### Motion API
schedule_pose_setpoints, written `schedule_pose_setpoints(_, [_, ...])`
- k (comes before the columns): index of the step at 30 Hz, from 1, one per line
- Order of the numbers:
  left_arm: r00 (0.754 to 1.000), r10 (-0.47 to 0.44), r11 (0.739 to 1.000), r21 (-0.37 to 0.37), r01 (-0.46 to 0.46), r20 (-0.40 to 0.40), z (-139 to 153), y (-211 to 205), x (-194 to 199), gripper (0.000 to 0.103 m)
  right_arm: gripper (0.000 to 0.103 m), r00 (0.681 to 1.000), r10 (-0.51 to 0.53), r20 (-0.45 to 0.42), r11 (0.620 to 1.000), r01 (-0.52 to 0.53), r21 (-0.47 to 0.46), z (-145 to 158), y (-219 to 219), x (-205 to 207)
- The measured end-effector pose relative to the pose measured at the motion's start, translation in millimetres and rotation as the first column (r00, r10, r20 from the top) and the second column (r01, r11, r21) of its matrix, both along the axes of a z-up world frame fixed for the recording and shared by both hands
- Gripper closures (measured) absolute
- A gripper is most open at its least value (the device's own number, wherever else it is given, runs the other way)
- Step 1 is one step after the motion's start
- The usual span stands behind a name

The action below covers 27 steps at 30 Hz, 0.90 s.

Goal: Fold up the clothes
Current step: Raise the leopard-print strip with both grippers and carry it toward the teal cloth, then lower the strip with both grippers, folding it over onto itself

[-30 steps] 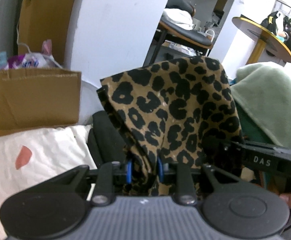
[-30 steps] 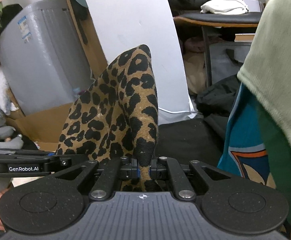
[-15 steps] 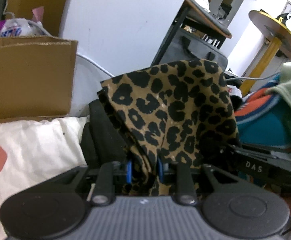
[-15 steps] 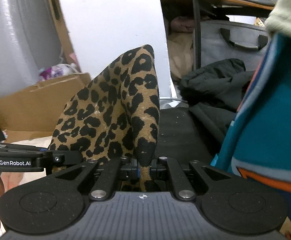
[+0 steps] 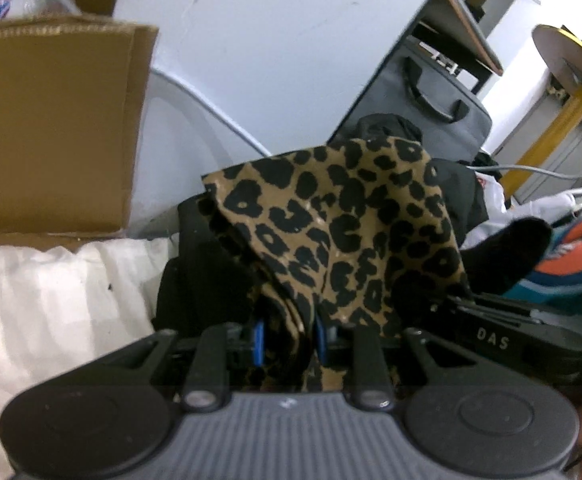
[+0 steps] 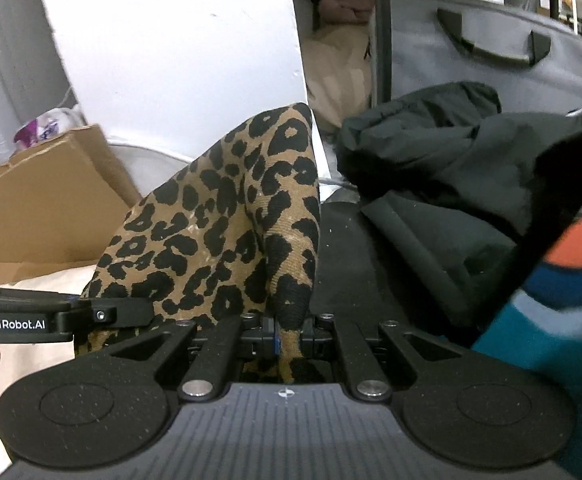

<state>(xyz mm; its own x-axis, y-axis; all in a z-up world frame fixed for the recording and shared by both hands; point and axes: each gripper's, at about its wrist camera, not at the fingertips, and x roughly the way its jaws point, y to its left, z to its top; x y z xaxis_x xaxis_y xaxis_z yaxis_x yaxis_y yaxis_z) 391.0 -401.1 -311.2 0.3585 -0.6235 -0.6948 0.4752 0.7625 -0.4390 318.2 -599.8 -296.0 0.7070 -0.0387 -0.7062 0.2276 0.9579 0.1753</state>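
A leopard-print garment [image 5: 343, 232] is held between both grippers. My left gripper [image 5: 289, 338] is shut on one bunched edge of it. My right gripper [image 6: 289, 334] is shut on another edge of the same garment [image 6: 227, 232]. The cloth stands up in front of both cameras and hides the fingertips. The right gripper's body shows at the right of the left wrist view [image 5: 503, 340], and the left gripper's body at the left of the right wrist view [image 6: 43, 320]. The two grippers are close side by side.
A cardboard box [image 5: 51, 128] stands at the left on a white sheet [image 5: 51, 300]. Black clothes [image 6: 451, 200] lie ahead on a black surface. A teal and orange garment [image 6: 551, 320] is at the right. A grey bag [image 6: 491, 60] and a white panel [image 5: 271, 40] stand behind.
Both grippers have tipped downward and moved lower with the leopard-print garment still gripped. The pale green cloth has left both views; the black clothes and grey bag now show.
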Motion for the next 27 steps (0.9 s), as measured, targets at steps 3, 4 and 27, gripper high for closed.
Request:
schedule_pose_setpoints(3, [1.0, 0.001, 1.0, 0.007, -0.001, -0.001, -6.2, -0.9, 7.6, 0.078, 0.098, 1.0, 0.007, -0.013, 1.0, -0.007, 0.004, -5.0, -2.7, 12.7])
schedule_pose_setpoints(4, [1.0, 0.004, 1.0, 0.007, -0.004, -0.002, -7.3, -0.6, 9.9, 0.078, 0.097, 1.0, 0.01, -0.015, 1.0, -0.01, -0.001, -5.9, -2.4, 16.9])
schedule_pose_setpoints(27, [0.995, 0.078, 0.996, 0.056, -0.075, -0.061, -21.7, 19.1, 35.1, 0.055, 0.078, 1.0, -0.009, 0.023, 0.972, 0.014, -0.236, -14.1, 19.0, 34.3])
